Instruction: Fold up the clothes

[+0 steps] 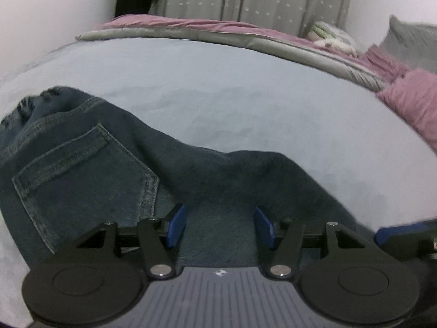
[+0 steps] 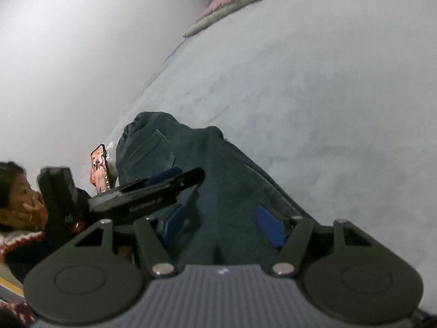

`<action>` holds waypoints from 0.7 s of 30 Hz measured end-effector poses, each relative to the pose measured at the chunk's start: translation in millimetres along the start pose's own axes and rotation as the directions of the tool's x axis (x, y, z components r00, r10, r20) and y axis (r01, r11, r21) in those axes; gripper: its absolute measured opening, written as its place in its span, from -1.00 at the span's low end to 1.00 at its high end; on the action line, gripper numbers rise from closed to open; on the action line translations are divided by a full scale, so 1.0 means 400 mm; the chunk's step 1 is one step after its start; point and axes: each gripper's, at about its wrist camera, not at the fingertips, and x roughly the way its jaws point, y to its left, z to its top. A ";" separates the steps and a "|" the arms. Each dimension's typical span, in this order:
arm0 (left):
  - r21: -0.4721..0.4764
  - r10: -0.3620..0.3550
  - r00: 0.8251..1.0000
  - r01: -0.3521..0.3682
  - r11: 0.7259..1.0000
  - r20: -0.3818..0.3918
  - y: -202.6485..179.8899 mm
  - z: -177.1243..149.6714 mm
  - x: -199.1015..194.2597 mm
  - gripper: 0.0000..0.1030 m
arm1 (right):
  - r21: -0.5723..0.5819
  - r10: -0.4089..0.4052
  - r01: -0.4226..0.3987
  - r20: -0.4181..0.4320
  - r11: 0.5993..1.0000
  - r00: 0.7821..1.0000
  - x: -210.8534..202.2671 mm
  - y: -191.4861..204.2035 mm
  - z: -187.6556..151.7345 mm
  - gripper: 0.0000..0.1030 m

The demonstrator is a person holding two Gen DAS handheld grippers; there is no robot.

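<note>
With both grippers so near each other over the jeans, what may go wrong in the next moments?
1. The left gripper and right gripper are open over the jeans, side by side; closing in this way, they may collide.
2. The denim is bunched and may be thick, so the fingers could take only one layer and the fold may come out uneven.
3. A phone lies beside the jeans; dragging the cloth may push it.
</note>
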 end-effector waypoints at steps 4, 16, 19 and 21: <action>0.022 0.011 1.000 -0.011 1.000 -0.009 0.002 -0.003 -0.005 0.11 | 0.090 0.108 -0.104 -0.038 0.990 0.993 0.039 -0.041 0.032 0.20; 0.002 -0.015 0.999 0.015 1.000 -0.028 0.032 -0.002 -0.008 0.10 | 0.250 0.306 -0.291 -0.020 0.923 0.952 0.222 -0.037 0.148 0.22; 0.000 -0.022 0.999 0.022 1.000 -0.030 0.035 -0.003 -0.009 0.10 | 0.256 0.295 -0.284 -0.008 0.924 0.955 0.234 -0.030 0.168 0.22; -0.002 -0.027 0.999 0.027 1.000 -0.031 0.037 -0.002 -0.010 0.10 | 0.234 0.287 -0.277 -0.007 0.932 0.958 0.223 -0.027 0.176 0.22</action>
